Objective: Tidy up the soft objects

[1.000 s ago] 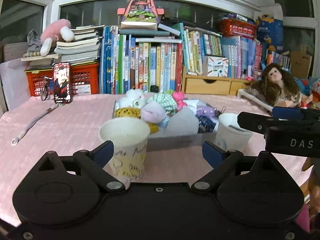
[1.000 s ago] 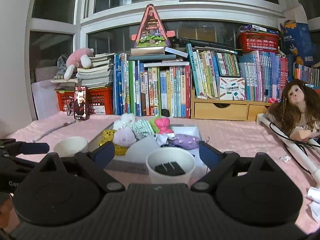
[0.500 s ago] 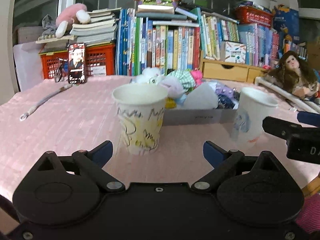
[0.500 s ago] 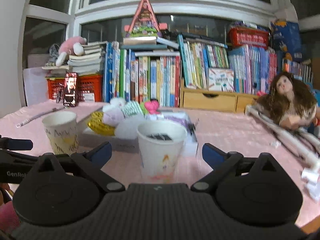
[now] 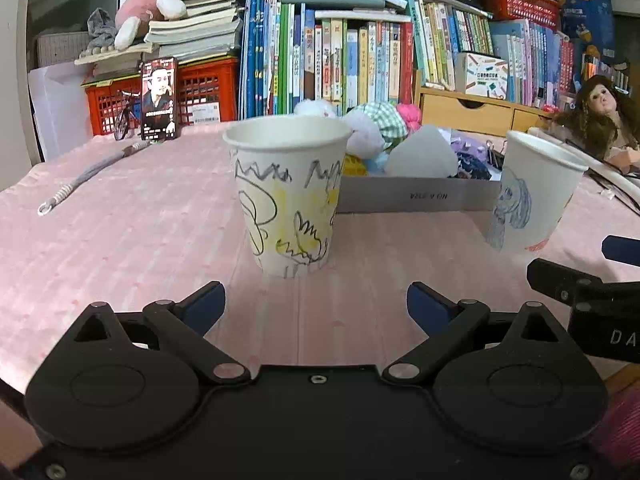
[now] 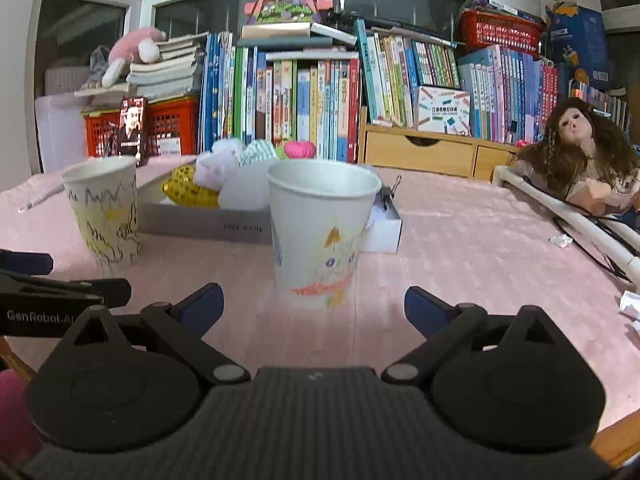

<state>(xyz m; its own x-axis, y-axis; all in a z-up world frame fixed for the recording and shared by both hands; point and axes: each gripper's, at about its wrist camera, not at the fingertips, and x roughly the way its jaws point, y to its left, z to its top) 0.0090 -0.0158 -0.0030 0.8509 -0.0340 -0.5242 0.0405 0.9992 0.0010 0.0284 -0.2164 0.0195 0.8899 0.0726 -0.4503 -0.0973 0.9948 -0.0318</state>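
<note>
Both grippers hover low over the desk (image 5: 120,216) with jaws spread wide and empty: left gripper (image 5: 316,304) faces the scribbled cup (image 5: 286,196), right gripper (image 6: 314,304) the other cup (image 6: 320,232). The soft toys (image 5: 380,136) sit heaped in the tray (image 5: 416,200) just behind the cups, likely ready for sorting into them.

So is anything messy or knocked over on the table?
Nothing is knocked over: both paper cups stand upright. The soft toys are heaped untidily in the grey box, and crumpled paper scraps lie at the right edge.
</note>
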